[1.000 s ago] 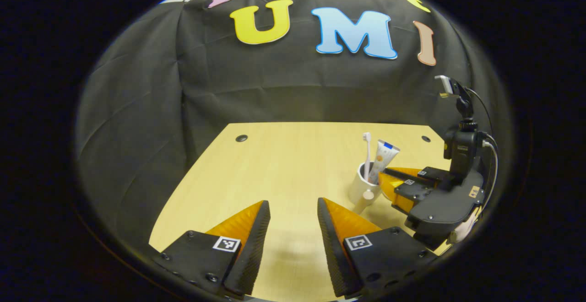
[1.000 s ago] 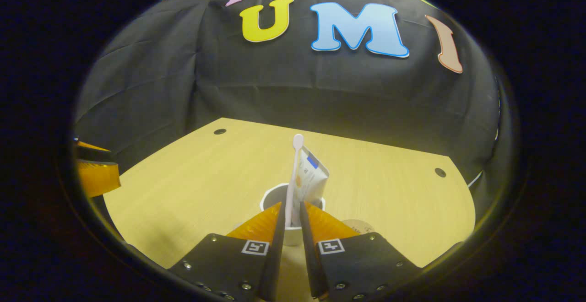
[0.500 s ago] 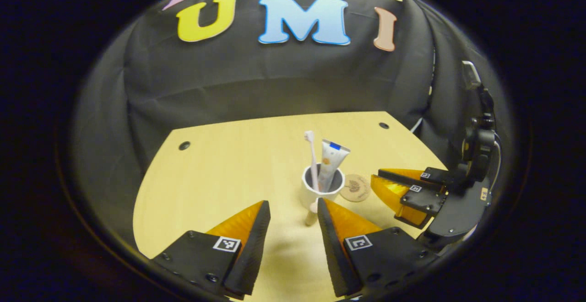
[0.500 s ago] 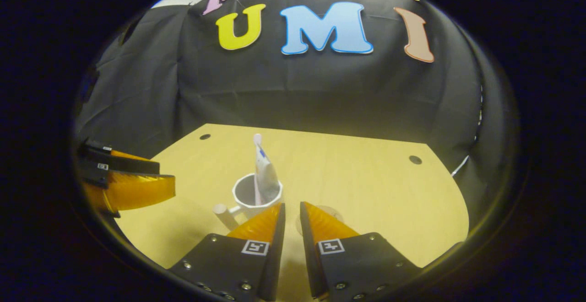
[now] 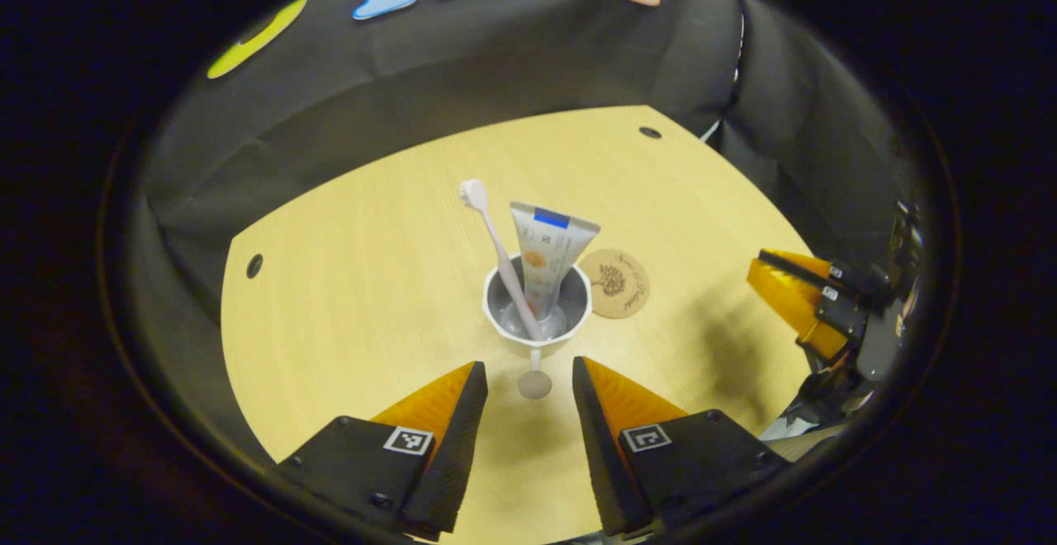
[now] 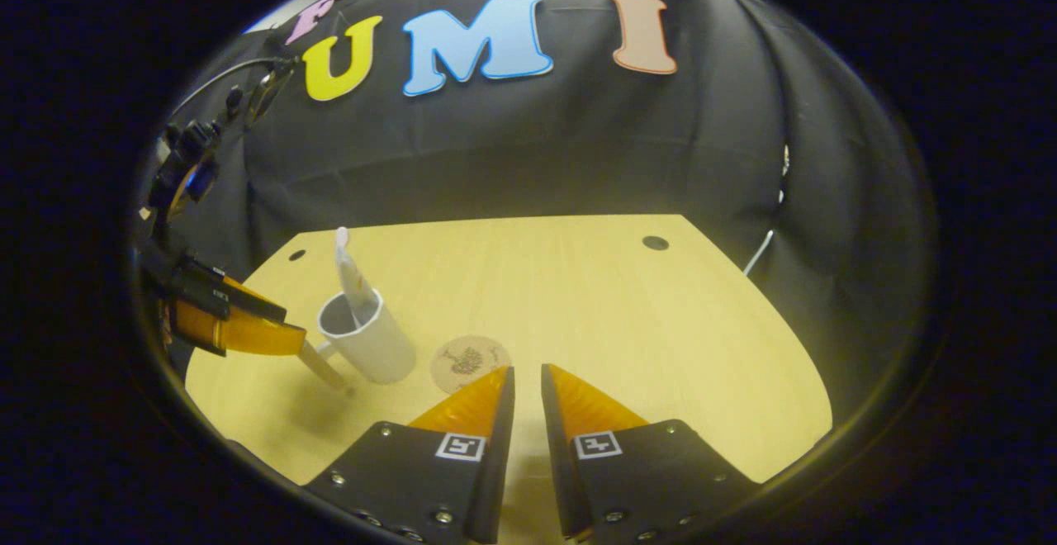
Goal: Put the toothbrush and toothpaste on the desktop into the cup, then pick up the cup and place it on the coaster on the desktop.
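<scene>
Left gripper view shows the wooden tabletop (image 5: 347, 281) first, with the white cup (image 5: 537, 318) standing on it near the middle. The left gripper (image 5: 528, 388) has its jaws wide apart, empty, with the cup's handle (image 5: 535, 381) pointing between them. The right gripper (image 6: 524, 392) is off the cup and its jaws are narrow, holding nothing. The toothpaste (image 5: 547, 256) and the toothbrush (image 5: 500, 252) stand inside the cup, both leaning. The round coaster (image 5: 615, 283) lies just beside the cup, not under it.
</scene>
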### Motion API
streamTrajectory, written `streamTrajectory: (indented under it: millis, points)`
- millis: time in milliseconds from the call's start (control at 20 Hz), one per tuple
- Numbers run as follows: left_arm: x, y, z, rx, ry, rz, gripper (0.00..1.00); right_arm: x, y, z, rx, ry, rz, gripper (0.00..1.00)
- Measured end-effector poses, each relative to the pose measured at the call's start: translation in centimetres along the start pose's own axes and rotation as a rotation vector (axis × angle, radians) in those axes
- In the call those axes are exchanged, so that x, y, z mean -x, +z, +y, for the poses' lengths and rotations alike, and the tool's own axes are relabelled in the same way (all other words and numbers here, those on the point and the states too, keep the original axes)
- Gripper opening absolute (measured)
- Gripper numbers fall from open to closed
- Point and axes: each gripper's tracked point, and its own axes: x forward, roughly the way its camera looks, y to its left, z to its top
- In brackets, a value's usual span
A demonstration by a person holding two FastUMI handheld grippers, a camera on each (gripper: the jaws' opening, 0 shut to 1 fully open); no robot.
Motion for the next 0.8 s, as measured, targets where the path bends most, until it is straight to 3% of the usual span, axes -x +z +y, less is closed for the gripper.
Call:
streamTrajectory:
  millis: [200, 550, 700, 800]
  points:
    - [-1.8, -1.0, 0.0, -0.031, 0.013, 0.142, 0.69, 0.2, -0.8, -2.9, -0.043, -0.052, 0.025, 0.25]
    - [-3.6, -2.1, 0.6, -0.028, 0.021, 0.290, 0.66, -0.2, -1.2, -6.0, -0.058, -0.092, 0.056, 0.25]
    - [-4.5, -2.8, 0.2, -0.013, 0.031, 0.311, 0.37, -0.4, -1.7, -7.4, -0.061, -0.105, 0.071, 0.25]
    - [-4.4, -2.9, 0.2, -0.010, 0.029, 0.314, 0.37, -0.7, -1.8, -7.8, -0.071, -0.109, 0.079, 0.25]
